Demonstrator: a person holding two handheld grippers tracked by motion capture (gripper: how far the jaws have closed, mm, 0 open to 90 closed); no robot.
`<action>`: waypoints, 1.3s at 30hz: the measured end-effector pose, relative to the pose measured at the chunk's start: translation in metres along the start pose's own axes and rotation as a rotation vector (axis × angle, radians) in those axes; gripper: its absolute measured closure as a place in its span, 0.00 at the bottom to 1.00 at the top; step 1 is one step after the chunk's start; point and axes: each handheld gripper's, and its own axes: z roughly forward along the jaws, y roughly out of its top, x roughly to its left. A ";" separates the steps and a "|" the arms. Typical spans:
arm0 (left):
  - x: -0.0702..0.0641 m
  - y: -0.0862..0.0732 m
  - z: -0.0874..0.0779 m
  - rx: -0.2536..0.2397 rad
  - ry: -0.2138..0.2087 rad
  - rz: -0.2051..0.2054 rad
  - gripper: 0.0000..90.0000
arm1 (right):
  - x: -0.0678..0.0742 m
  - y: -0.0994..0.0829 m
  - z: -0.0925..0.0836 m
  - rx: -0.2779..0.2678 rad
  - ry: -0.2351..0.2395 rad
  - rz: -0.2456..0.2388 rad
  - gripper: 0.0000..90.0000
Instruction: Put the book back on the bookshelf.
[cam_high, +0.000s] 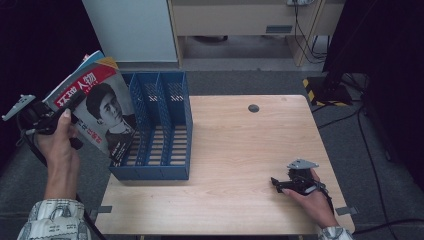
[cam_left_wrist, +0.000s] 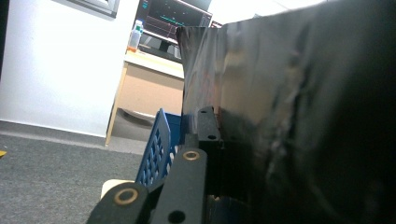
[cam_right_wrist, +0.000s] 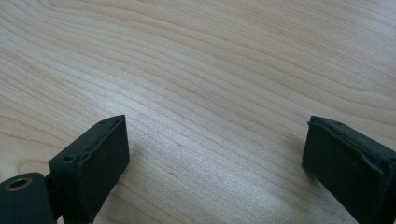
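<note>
Left hand (cam_high: 57, 145) raised off the table's left edge, forearm coming up from the bottom of the high view in a patterned sleeve, left gripper (cam_high: 67, 107) pointing up and to the right. Jaws of that gripper clamped on a magazine (cam_high: 102, 107), red title band and a black-and-white portrait on the cover, more coloured pages fanned behind its top corner. Magazine held tilted, upper end leaning out left past the table, lower corner dipping into the leftmost slot of the blue file rack (cam_high: 165, 127). In the left gripper view, dark glossy cover (cam_left_wrist: 299, 116) pressed flat against the inner jaw, blue perforated wall of the rack (cam_left_wrist: 156, 151) just beyond. Right hand (cam_high: 312, 197) resting low near the front right corner of the wooden table (cam_high: 240, 145), right gripper (cam_high: 277, 184) lying almost level and aimed left, grey plate on top. Jaws there spread wide, nothing between them, bare wood grain (cam_right_wrist: 210, 93) underneath. Broad open stretch of tabletop between rack and right hand, small dark round hole (cam_high: 253, 108) near the far edge. Rack standing at the table's left side, three slots open toward the near side, slatted floor visible, two right-hand slots holding nothing.
</note>
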 end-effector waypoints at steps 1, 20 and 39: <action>0.000 0.000 0.000 0.000 -0.001 0.000 0.96 | 0.000 0.000 0.000 0.000 0.000 0.000 0.08; 0.001 -0.018 0.007 0.003 0.018 0.044 0.96 | 0.000 0.000 0.000 0.000 0.000 0.000 0.08; 0.006 -0.048 0.019 0.024 0.033 0.040 0.96 | 0.000 0.000 0.000 0.000 0.000 0.000 0.08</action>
